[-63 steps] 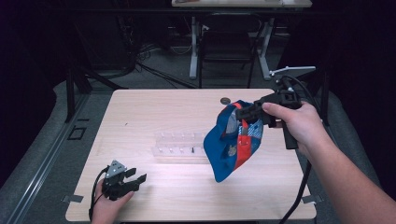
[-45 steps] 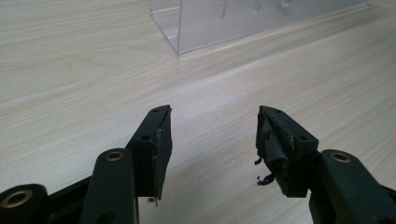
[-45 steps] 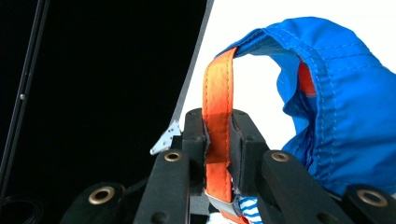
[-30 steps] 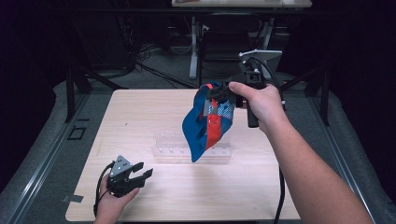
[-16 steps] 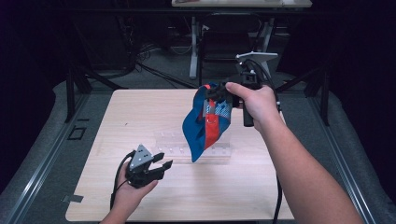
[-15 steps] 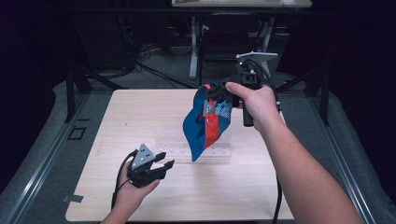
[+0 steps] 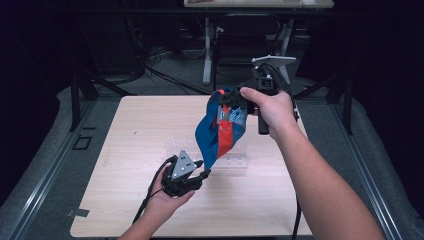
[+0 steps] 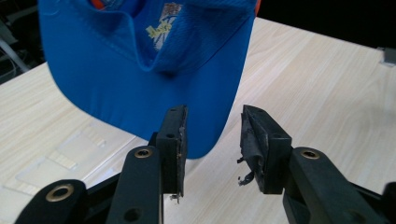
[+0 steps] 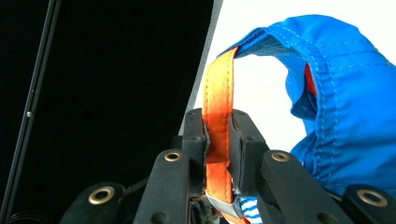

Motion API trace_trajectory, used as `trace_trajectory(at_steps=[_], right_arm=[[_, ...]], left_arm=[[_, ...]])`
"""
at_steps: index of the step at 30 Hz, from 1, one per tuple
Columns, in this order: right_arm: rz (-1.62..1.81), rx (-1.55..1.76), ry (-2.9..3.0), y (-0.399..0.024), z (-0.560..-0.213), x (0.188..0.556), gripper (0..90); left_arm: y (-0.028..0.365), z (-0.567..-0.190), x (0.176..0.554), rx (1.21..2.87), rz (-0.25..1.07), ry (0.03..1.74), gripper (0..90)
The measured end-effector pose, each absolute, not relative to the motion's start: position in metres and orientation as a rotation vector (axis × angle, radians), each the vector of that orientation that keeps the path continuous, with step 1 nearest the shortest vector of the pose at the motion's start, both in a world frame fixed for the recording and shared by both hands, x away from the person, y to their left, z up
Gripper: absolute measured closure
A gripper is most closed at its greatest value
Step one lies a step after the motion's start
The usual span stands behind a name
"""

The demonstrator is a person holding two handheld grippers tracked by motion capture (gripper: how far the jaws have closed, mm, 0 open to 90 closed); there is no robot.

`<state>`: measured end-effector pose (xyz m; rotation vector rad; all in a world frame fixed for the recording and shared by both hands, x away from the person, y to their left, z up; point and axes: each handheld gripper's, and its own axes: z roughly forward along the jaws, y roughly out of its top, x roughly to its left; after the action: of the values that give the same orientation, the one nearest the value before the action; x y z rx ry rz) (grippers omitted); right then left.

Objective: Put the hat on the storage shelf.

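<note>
A blue cap (image 7: 215,135) with an orange strap hangs brim down over the wooden table (image 7: 125,130). My right gripper (image 7: 234,102) is held up at the right, shut on the orange strap (image 9: 218,93), with the blue crown (image 9: 345,116) bunched beside its jaws. My left gripper (image 7: 200,175) sits low, just under the brim's tip. In the left gripper view the brim (image 8: 140,84) hangs close ahead, its lower edge reaching into the gap of my left gripper (image 8: 212,116). Those jaws have just been closing, and the pads stand apart from the brim.
A clear plastic stand (image 7: 235,157) lies flat on the table behind the cap, seen also as a clear plastic sheet (image 8: 70,154) at the left. Dark floor, table legs and cables surround the table. Bare wood lies to the left and front.
My left gripper has moved right and up from the table's front left to just under the cap's brim, its jaws narrower. The right gripper and cap have stayed in place over the last second.
</note>
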<state>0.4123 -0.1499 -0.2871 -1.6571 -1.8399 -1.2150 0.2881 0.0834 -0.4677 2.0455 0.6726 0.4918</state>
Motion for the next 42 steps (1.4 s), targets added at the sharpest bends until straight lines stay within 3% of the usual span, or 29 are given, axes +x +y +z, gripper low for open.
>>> trace_trajectory(at_steps=[5, 10, 16, 42], right_arm=[[-1.217, -1.653, -1.842, -0.148, -0.287, 0.412, 78.1], [-1.216, -1.648, -1.842, -0.149, -0.286, 0.411, 78.1], [-1.22, -1.647, -1.844, -0.149, -0.286, 0.411, 78.0], [-1.197, -1.64, -1.837, -0.132, -0.309, 0.421, 78.1]], left_arm=[[0.069, -0.467, 0.291, 2.082, 0.518, 0.665, 63.9], [0.069, -0.468, 0.295, 2.118, 0.552, 0.686, 80.0], [0.081, -0.468, 0.302, 2.117, 0.576, 0.703, 87.8], [0.103, -0.487, 0.316, 2.034, 0.519, 0.737, 88.6]])
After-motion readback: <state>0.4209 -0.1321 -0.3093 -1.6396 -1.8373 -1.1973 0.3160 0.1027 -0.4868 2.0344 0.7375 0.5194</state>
